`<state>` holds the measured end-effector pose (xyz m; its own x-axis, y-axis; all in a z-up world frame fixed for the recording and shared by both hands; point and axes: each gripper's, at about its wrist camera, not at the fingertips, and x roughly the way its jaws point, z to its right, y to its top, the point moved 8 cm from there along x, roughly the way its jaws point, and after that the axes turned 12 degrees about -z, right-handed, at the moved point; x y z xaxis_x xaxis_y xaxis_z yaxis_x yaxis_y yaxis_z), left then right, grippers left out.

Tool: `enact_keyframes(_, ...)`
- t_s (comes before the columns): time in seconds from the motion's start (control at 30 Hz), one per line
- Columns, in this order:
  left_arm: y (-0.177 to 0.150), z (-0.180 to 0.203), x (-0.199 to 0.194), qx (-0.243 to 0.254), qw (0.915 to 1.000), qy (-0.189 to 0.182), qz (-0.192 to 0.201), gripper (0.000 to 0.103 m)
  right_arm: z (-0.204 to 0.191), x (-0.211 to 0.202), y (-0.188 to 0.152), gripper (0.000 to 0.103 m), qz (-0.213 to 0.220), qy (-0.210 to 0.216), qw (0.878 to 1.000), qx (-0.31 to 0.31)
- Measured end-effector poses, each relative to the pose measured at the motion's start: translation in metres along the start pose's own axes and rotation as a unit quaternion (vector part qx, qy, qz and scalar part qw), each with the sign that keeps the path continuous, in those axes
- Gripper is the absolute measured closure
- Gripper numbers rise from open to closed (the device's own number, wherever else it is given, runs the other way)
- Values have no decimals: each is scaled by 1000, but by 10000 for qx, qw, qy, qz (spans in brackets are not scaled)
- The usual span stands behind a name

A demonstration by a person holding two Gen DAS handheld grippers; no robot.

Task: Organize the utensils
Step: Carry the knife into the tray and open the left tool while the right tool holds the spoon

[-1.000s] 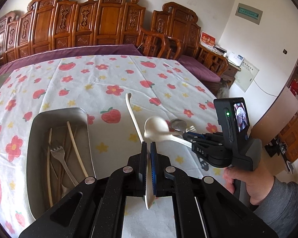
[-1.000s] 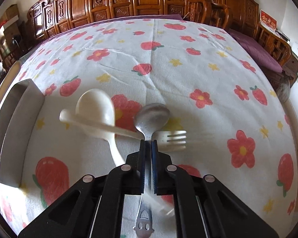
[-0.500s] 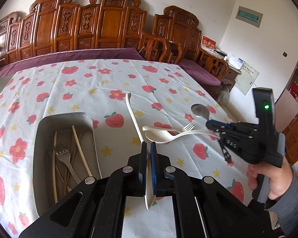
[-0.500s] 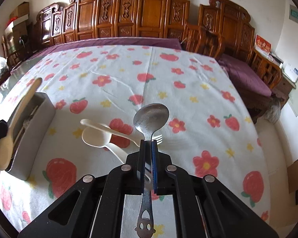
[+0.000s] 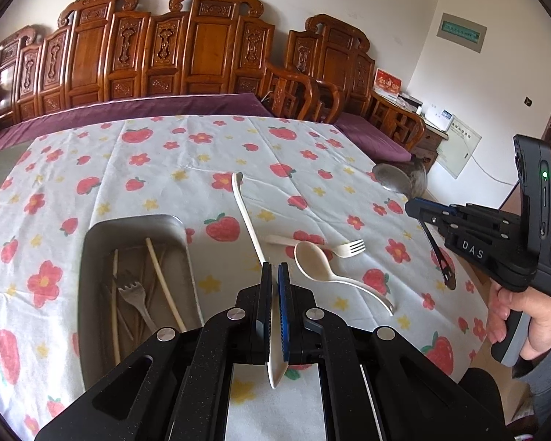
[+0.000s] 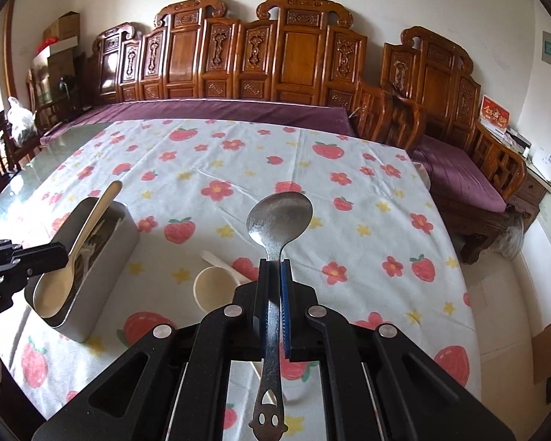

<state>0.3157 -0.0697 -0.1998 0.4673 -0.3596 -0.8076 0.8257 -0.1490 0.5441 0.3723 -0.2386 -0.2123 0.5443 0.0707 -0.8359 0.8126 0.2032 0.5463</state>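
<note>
My left gripper [image 5: 274,272] is shut on a cream plastic spoon [image 5: 247,217], held edge-on above the cloth right of the metal tray [image 5: 88,257]. From the right wrist view that spoon [image 6: 84,235] hangs over the tray [image 6: 103,275]. My right gripper [image 6: 274,268] is shut on a metal spoon [image 6: 279,217], bowl up, held high over the table; it also shows in the left wrist view [image 5: 413,207]. A second cream spoon [image 5: 319,266] and a cream fork [image 5: 345,248] lie on the cloth.
The tray holds a metal fork [image 5: 134,294] and several chopsticks [image 5: 163,283]. The table has a strawberry-print cloth [image 5: 187,169]. Carved wooden chairs [image 5: 165,51] with purple cushions stand behind. A cabinet [image 6: 532,191] stands at the right.
My right gripper has lifted the metal spoon off the cloth and risen to the right. My left gripper, still holding the cream spoon, has risen a little.
</note>
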Motion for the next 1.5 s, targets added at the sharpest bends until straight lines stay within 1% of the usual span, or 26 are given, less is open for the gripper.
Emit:
enact_keyframes(0.47, -7, -47, -23, -64, 9981, 609, 7, 100, -65, 3, 0, 96, 55, 626, 9973, -390)
enact_keyframes(0.6, -10, -66, -26, -210, 9973, 702, -26, 100, -78, 4, 0, 96, 49, 764, 9959, -492)
enact_keyframes(0.73, -12, -88, -19, -479, 9966, 657, -141, 100, -88, 4, 1, 96, 47, 862, 9947, -566)
enact_keyframes(0.8, -14, -96, -9, -615, 9962, 564, -241, 100, -93, 5, 1, 96, 50, 900, 9941, -602)
enact_keyframes(0.87, -18, -101, 2, -688, 9953, 584, -351, 100, -97, 5, 2, 96, 47, 945, 9935, -625)
enact_keyframes(1.07, -26, -109, 30, -732, 9924, 731, -661, 100, -108, 7, 3, 96, 32, 1036, 9921, -709)
enact_keyframes(1.23, -32, -110, 42, -702, 9907, 805, -847, 100, -116, 11, 3, 96, -5, 1081, 9914, -742)
enact_keyframes(1.33, -33, -113, 43, -730, 9896, 879, -880, 100, -120, 12, 4, 96, -28, 1092, 9911, -765)
enact_keyframes(1.43, -33, -117, 40, -795, 9890, 886, -879, 98, -125, 13, 4, 96, -51, 1094, 9908, -798)
enact_keyframes(1.5, -31, -120, 35, -837, 9890, 909, -816, 86, -130, 14, 4, 96, -65, 1107, 9905, -811)
